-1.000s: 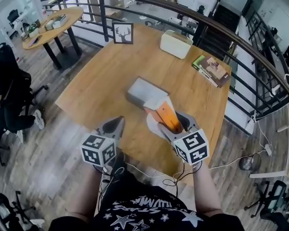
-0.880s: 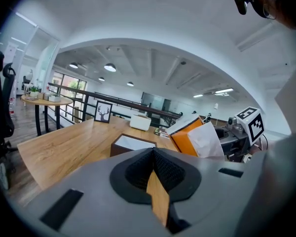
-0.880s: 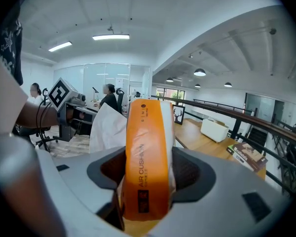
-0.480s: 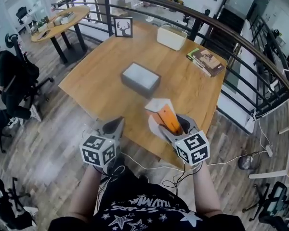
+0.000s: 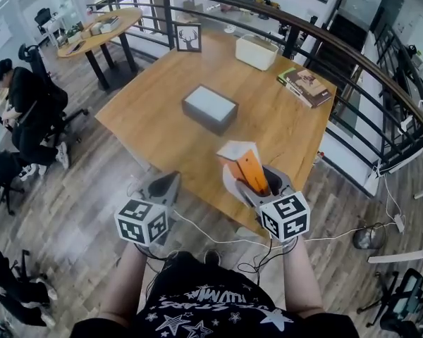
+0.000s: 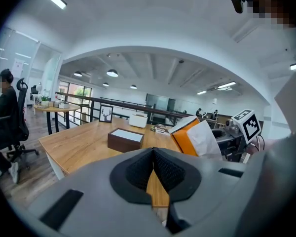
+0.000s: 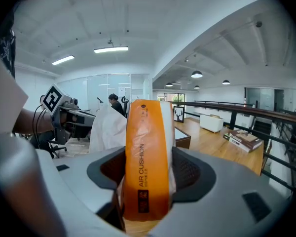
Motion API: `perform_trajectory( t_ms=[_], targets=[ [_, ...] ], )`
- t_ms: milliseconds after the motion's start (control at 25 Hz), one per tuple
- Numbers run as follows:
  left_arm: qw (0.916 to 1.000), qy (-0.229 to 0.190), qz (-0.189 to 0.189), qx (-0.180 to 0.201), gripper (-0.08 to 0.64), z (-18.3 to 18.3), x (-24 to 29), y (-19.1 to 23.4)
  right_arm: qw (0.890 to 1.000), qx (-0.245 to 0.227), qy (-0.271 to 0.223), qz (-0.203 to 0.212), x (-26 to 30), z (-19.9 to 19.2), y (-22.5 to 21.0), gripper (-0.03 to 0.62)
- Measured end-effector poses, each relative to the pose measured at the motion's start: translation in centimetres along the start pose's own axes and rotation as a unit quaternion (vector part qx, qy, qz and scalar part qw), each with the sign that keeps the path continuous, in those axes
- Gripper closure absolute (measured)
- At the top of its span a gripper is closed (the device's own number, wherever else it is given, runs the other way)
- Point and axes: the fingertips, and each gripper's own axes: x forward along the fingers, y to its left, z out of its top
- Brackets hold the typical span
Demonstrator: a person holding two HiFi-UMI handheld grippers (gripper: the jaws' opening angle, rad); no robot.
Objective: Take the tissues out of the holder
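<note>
Clamping orange tissue pack (image 7: 144, 147), right tool (image 7: 145, 174); print legible only in own view. Left tool (image 6: 153, 169) clenched, empty.

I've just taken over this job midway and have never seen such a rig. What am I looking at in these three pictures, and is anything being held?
There is no robot here: a person holds a two-fingered gripper in each hand. The head view looks down from a camera on the person's head. The other two views ride on the grippers, each looking along its own fingers.

The wooden table carries a dark holder, a deer picture, a white box and books.

The right gripper is shut on an orange tissue pack, held up near the table's front edge. The left gripper is shut and empty.
</note>
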Motion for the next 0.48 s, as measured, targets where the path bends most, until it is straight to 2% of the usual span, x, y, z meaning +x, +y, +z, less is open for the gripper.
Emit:
perform_trajectory(
  t_ms=[200, 480],
  targets=[
    [1.0, -0.005, -0.007, -0.002, 0.546, -0.4, -1.0, -0.6, 1.0, 0.005, -0.004, -0.005, -0.5, -0.2, 1.1, 0.317],
    [0.9999, -0.009, -0.008, -0.012, 0.546, -1.8, -5.4, -0.7, 1.0, 0.011, -0.004, -0.003, -1.6, -0.6, 5.6, 0.318]
  ],
)
